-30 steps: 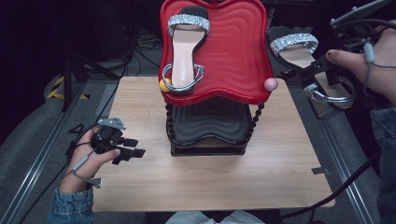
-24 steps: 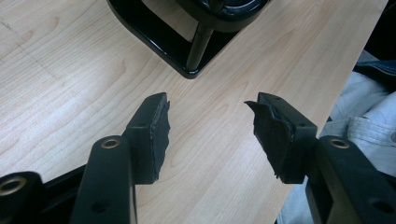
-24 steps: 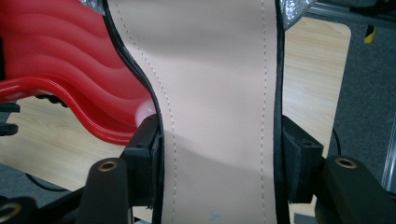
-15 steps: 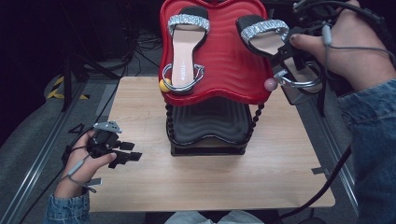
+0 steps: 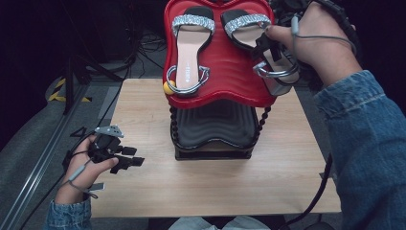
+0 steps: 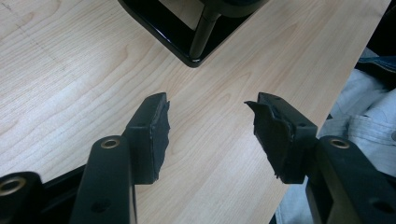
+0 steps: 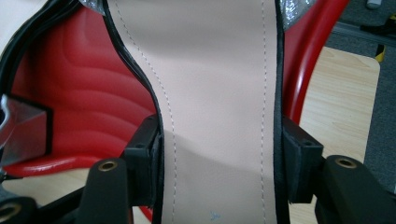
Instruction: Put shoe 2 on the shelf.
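Up on the red tray [image 5: 218, 93]: two sandals, counted. One sandal [image 5: 190, 52] lying flat on the left half, second sandal [image 5: 249, 33] over the right half, clamped across its sole by the right tongs [image 5: 268, 48]. Seen from the right gripper view, beige insole [image 7: 219, 93] wedged between both pads, pressed on each edge, so tongs closed on a pretty wide thing. Below the red tray, one black tray [image 5: 213, 122], nothing spotted in it. Two tiers total, stacked on the desk [image 5: 143, 110]. Down at the near left, left tongs [image 6: 208, 135] hovering low over bare wood, spread about halfway, gripping nothing. Well apart from both sandals.
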The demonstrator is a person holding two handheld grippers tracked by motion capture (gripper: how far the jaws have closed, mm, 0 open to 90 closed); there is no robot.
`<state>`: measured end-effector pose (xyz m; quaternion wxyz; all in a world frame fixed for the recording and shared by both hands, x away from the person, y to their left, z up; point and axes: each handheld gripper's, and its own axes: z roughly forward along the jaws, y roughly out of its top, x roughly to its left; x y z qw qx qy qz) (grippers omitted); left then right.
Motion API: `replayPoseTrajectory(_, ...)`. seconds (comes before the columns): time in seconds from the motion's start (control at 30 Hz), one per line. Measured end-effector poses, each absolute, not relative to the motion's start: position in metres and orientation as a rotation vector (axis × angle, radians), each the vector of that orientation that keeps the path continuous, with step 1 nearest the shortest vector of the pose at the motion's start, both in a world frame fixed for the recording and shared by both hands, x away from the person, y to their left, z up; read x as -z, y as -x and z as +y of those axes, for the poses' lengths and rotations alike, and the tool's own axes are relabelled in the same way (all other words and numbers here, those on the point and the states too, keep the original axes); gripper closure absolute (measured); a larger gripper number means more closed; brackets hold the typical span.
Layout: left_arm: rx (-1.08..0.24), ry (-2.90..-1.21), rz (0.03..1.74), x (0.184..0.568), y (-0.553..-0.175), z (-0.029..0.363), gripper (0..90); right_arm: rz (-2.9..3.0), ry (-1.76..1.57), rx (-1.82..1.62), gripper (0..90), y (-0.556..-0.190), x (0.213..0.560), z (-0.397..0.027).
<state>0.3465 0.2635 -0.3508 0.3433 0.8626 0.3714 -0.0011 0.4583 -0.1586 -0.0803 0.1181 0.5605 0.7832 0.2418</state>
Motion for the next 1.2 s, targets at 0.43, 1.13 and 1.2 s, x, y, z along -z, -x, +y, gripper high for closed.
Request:
replayPoseTrajectory(0.43, 0.017, -2.237, 0.963, 0.352, -0.35, 0.264, 45.8, 2.26, -1.675, -0.702, 42.9, -0.472, 0.084, -0.144)
replayPoseTrajectory(1.13, 0.026, -2.237, 0.966, 0.354, -0.35, 0.265, 45.8, 2.254, -1.698, -0.681, 43.0, -0.482, 0.096, -0.132)
replayPoseTrajectory(1.2, 0.021, -2.24, 0.959, 0.354, -0.351, 0.264, 45.8, 2.253, -1.695, -0.682, 43.0, -0.483, 0.098, -0.132)
